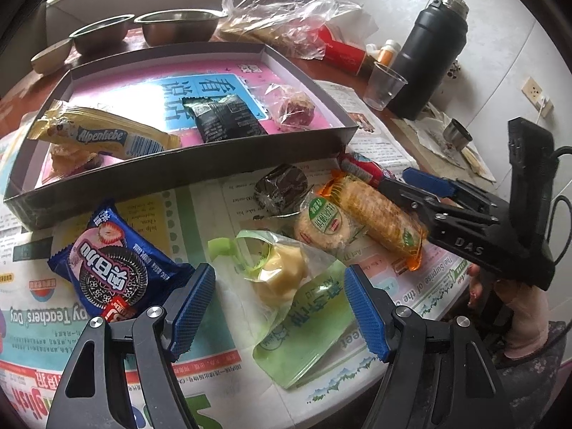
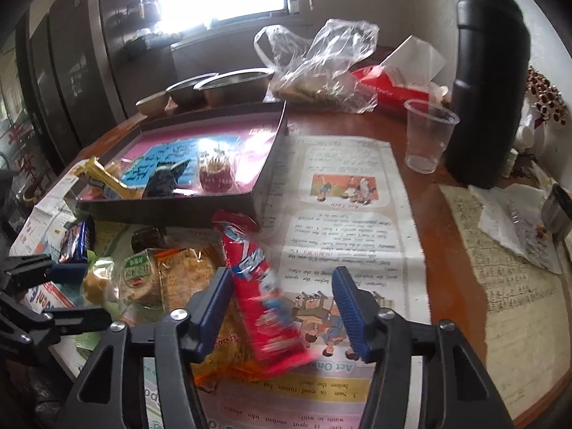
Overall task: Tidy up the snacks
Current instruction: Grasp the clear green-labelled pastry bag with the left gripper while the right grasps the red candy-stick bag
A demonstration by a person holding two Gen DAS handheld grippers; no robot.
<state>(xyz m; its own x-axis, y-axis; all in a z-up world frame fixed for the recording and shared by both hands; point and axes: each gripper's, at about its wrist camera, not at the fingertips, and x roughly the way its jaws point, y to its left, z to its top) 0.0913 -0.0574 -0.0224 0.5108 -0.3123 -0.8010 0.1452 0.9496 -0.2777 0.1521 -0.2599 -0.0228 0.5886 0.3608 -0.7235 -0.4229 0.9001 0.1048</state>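
A dark shallow box point(image 1: 186, 164) with a pink lining holds a yellow Alpenliebe bar point(image 1: 103, 134), a black packet point(image 1: 225, 116) and a wrapped reddish ball point(image 1: 291, 107). In front of it on newspaper lie a blue Oreo pack point(image 1: 107, 264), a green bag with a yellow pastry point(image 1: 286, 279), a round cracker pack point(image 1: 323, 221), an orange biscuit pack point(image 1: 379, 218) and a dark wrapped cake point(image 1: 280, 187). My left gripper point(image 1: 277, 304) is open over the green bag. My right gripper point(image 2: 280, 307) is open around a red snack pack point(image 2: 257, 282), not touching it.
Two steel bowls point(image 1: 178, 26), a clear plastic bag point(image 1: 286, 18) and a red tissue pack point(image 1: 343, 52) stand behind the box. A black thermos point(image 2: 486, 82) and a clear plastic cup point(image 2: 427, 136) stand at the right. The table edge point(image 2: 536, 393) runs near right.
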